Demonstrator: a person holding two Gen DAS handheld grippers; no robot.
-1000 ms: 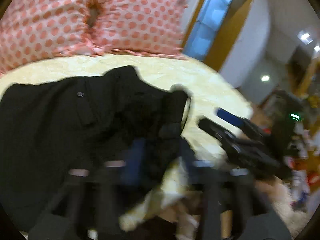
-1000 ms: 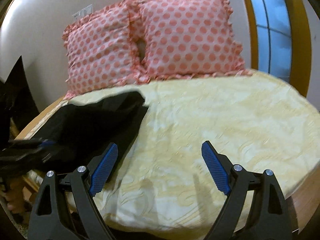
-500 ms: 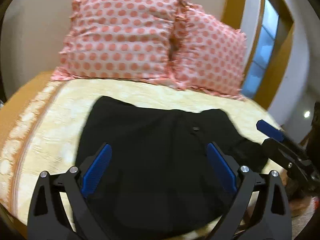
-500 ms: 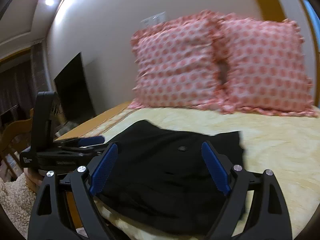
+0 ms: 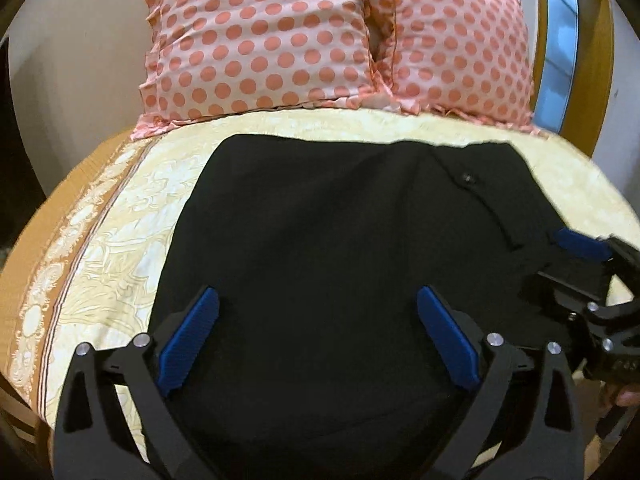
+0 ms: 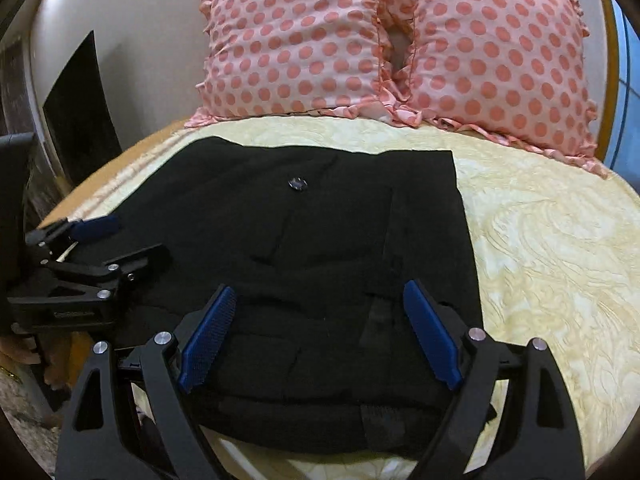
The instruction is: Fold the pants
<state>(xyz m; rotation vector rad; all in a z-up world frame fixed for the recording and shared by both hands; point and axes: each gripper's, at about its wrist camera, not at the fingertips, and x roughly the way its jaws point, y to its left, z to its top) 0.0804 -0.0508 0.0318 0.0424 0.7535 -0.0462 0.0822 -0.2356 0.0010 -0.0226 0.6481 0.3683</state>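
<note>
Lying flat on the bed (image 5: 120,216), the pants (image 5: 340,240) sit under both grippers: left (image 5: 320,336) opening wider, right (image 6: 320,332) wide, neither holding anything.

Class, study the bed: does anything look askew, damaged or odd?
Nothing looks damaged. The black pants lie folded on the yellow bedspread, but the near edge is bunched in thick uneven layers. Both pillows stand upright.
</note>
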